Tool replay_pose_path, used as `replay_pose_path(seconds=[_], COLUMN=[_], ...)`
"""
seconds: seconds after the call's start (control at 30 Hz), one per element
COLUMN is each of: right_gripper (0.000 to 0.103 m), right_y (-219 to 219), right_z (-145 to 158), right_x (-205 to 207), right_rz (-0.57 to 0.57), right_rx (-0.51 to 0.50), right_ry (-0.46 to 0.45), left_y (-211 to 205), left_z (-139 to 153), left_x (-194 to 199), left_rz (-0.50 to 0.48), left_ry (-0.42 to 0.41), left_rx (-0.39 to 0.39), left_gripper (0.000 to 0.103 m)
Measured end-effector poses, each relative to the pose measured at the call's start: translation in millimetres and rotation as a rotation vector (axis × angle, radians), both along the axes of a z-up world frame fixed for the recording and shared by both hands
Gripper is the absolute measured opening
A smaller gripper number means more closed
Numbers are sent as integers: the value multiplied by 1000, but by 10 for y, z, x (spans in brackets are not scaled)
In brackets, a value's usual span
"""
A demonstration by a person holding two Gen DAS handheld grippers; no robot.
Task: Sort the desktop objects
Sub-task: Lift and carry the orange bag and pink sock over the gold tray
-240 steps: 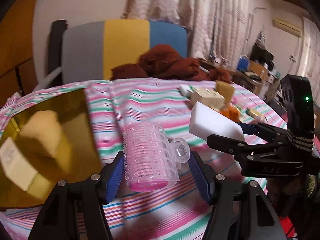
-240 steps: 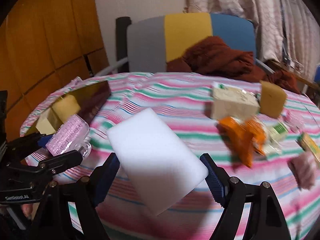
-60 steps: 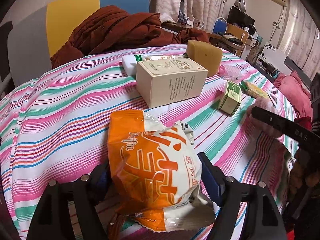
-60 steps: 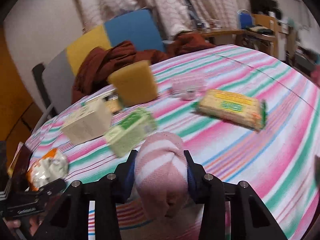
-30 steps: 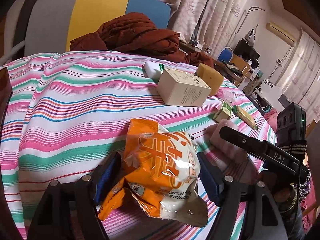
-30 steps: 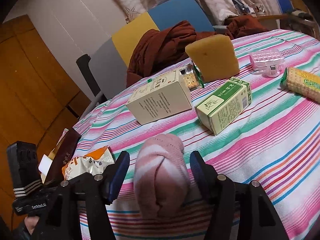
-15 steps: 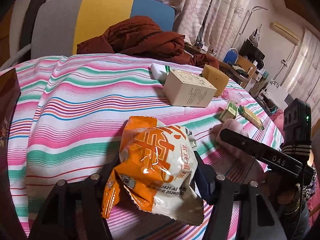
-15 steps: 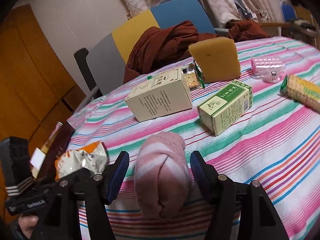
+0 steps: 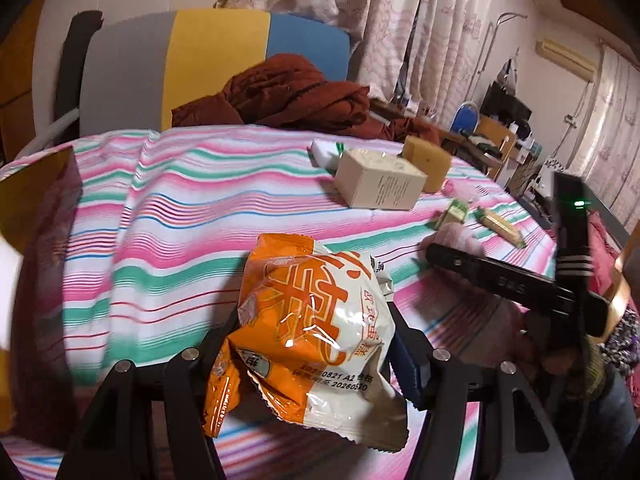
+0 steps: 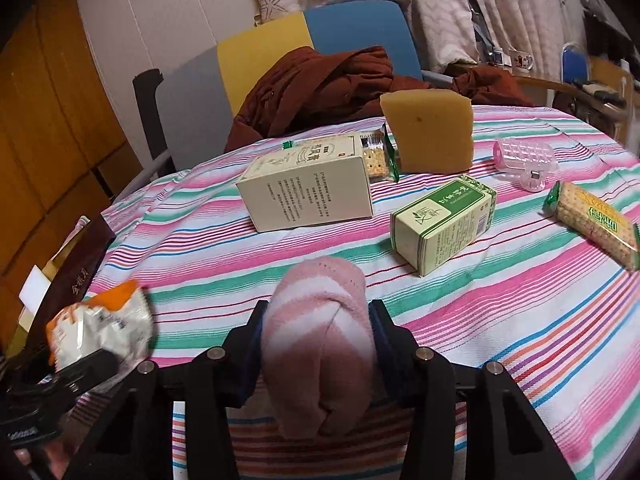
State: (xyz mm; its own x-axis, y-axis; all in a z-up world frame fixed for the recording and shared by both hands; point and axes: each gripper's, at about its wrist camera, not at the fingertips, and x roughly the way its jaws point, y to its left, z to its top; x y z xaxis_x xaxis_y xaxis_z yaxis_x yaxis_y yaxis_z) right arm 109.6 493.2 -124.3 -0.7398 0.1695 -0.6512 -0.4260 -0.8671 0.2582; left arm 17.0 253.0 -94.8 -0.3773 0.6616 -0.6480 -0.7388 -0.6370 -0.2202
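Observation:
My left gripper (image 9: 310, 340) is shut on an orange and white snack bag (image 9: 308, 328), held just above the striped tablecloth (image 9: 180, 216). In the right wrist view that bag (image 10: 100, 324) shows at the lower left. My right gripper (image 10: 318, 320) has a rolled pink and white sock (image 10: 320, 344) between its pads, and its jaws are closing on it. From the left wrist view the sock (image 9: 452, 236) peeks out past the right gripper's black finger (image 9: 480, 268).
On the cloth lie a cream box (image 10: 308, 184), a green box (image 10: 444, 224), a yellow sponge (image 10: 428, 136), a pink hair roller (image 10: 524, 160), cracker packs (image 10: 592, 224) and a dark box (image 10: 76, 272) at the left. A chair (image 9: 216, 60) with brown cloth (image 9: 292, 96) stands behind.
The left gripper has closed on the snack bag and carried it leftward, the dark box coming into view. The right gripper's jaws have narrowed onto the sock.

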Motion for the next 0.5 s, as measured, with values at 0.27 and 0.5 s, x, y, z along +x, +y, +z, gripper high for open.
replay_pose_path(seconds=[0.27, 0.5], right_gripper=[50, 49], right_y=[-7, -73], right_z=[7, 31], right_x=[3, -37], right_rz=[-2, -6], right_rx=[0, 42], right_ry=[3, -31], left_y=[-515, -1224], left_z=[459, 824], left_x=[-17, -450], left_rz=[46, 231], left_ry=[43, 105], left_rx=[66, 47], left_gripper=[66, 66])
